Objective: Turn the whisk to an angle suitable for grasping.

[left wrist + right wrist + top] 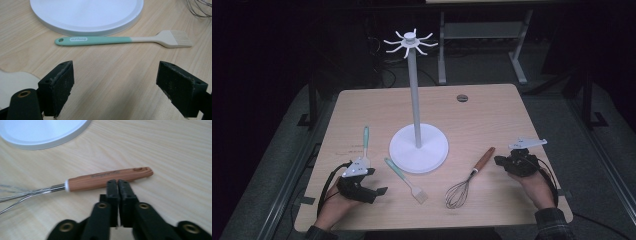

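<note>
Pickup not started: left gripper [115,87] wide open facing the brush [120,40], nothing held. Right gripper [117,185] closed and empty by the whisk [107,178]. Next, I'd guess: left moves forward and closes on the brush handle.

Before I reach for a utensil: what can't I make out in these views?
- Spatula: high view, the left gripper covers its blade end.
- Whisk: right gripper view, wires cut off by the left edge; wood handle print blurred.
- Stand: left gripper view, pole cut off by the top edge.
- Brush: label too small to read.
</note>
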A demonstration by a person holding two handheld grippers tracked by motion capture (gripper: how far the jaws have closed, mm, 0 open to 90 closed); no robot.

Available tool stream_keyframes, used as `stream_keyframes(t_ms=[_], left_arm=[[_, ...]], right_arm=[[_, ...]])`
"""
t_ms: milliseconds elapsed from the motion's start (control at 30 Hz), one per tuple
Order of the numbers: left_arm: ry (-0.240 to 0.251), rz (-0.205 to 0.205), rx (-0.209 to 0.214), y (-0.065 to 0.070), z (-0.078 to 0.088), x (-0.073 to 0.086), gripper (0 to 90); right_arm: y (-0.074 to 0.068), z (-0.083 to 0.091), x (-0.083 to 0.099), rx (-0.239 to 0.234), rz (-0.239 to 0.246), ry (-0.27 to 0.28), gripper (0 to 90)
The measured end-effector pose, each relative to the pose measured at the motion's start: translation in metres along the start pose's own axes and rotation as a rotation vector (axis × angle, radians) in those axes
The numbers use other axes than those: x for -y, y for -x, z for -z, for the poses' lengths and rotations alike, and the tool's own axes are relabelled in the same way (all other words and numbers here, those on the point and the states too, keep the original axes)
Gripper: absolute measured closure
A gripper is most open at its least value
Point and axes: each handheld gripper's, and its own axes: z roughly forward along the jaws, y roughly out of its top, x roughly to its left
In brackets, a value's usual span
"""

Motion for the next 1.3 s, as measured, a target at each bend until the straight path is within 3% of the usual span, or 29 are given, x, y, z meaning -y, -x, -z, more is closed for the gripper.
stream_keyframes(t_ms=[333, 500, 767, 1033, 1300], left_arm=[[0.005, 0.004, 0.000, -0.001, 0.000, 0.000, 14.1], [0.012, 0.008, -0.003, 0.000, 0.001, -0.001, 14.2], [0.012, 0.010, 0.000, -0.001, 0.001, 0.000, 14.2], [0.008, 0.006, 0.000, -0.001, 0.000, 0.000, 14.1], [0.006, 0.010, -0.002, -0.001, 0.000, 0.001, 14.2]], right_arm=[[0.013, -0.015, -0.017, 0.049, 0.014, -0.019, 90.0], [0.020, -0.023, -0.025, 0.064, -0.002, -0.031, 90.0], [0.027, -0.037, -0.024, 0.094, -0.015, -0.076, 90.0], [0.034, -0.049, -0.021, 0.095, -0.040, -0.107, 90.0], [0.033, -0.055, -0.024, 0.080, -0.041, -0.099, 90.0]])
